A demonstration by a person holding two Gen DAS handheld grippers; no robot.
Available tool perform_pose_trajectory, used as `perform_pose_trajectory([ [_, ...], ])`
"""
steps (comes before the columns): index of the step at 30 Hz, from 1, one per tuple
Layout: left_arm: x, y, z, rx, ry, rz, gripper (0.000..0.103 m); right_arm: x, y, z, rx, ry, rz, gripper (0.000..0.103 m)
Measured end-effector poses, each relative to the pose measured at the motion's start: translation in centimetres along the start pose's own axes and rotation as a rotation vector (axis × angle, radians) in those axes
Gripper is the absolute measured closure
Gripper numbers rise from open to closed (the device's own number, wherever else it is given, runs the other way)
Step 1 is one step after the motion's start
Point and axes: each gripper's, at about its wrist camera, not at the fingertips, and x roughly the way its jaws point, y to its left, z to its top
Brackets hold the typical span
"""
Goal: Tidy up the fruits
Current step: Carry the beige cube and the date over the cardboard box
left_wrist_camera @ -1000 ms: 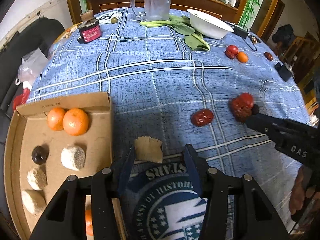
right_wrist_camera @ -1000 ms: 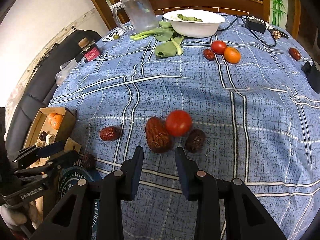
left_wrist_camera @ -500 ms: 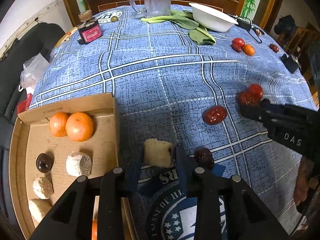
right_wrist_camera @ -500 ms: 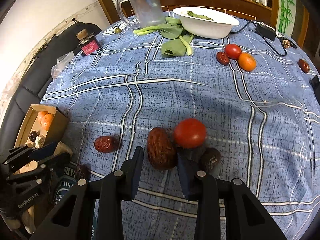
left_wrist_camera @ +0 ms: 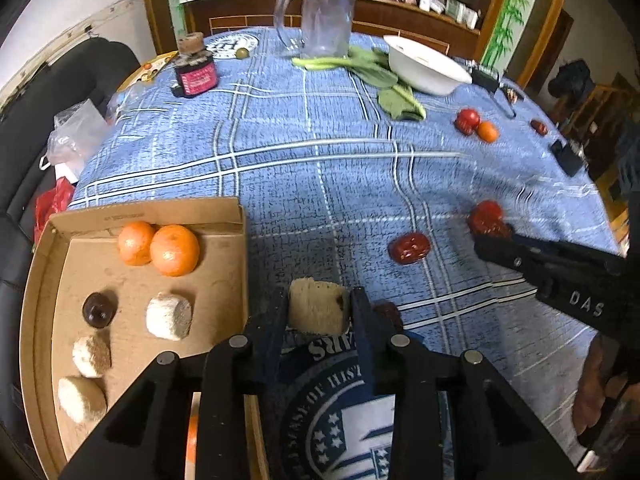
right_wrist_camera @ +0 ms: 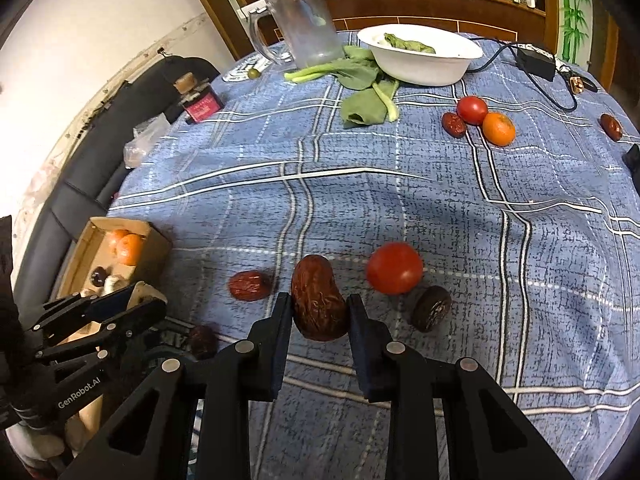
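My left gripper [left_wrist_camera: 318, 310] is shut on a tan cake-like chunk [left_wrist_camera: 316, 310], held just right of the cardboard box [left_wrist_camera: 236, 220]. The box holds two oranges [left_wrist_camera: 160, 246], a dark fruit [left_wrist_camera: 98, 310] and several pale round pieces [left_wrist_camera: 168, 318]. My right gripper [right_wrist_camera: 318, 314] has its jaws around a large red date [right_wrist_camera: 318, 298] on the blue tablecloth, pads touching its sides. Beside it lie a tomato [right_wrist_camera: 394, 268], a dark wrinkled fruit [right_wrist_camera: 432, 308] and a smaller red date [right_wrist_camera: 250, 286]. Another dark date [right_wrist_camera: 202, 340] lies near the left gripper.
At the far side lie a tomato [right_wrist_camera: 472, 110], an orange [right_wrist_camera: 498, 129] and dates [right_wrist_camera: 454, 125]. A white bowl [right_wrist_camera: 420, 68], greens [right_wrist_camera: 360, 92], a glass pitcher [right_wrist_camera: 304, 28] and a red-labelled jar [right_wrist_camera: 200, 104] stand at the back. A cable and adapter [right_wrist_camera: 536, 62] lie right.
My left gripper closed on the tan chunk and holds it. My right gripper moved forward and its jaws came around the large red date, nudging the tomato aside.
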Motion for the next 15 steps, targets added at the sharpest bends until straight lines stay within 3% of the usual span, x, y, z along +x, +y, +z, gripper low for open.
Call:
perform_pose_trajectory([
  [6, -2.8, 2.5, -1.3, -0.083, -0.024, 0.005, 0.072, -1.0, 1.9, -0.5, 0.002, 0.001, 0.055, 0.073],
  [15, -5.8, 9.8, -5.7, -0.197, 0.003, 0.122, 0.072, -0.8, 9.3, -1.3, -0.064, 0.024, 0.191, 0.072],
])
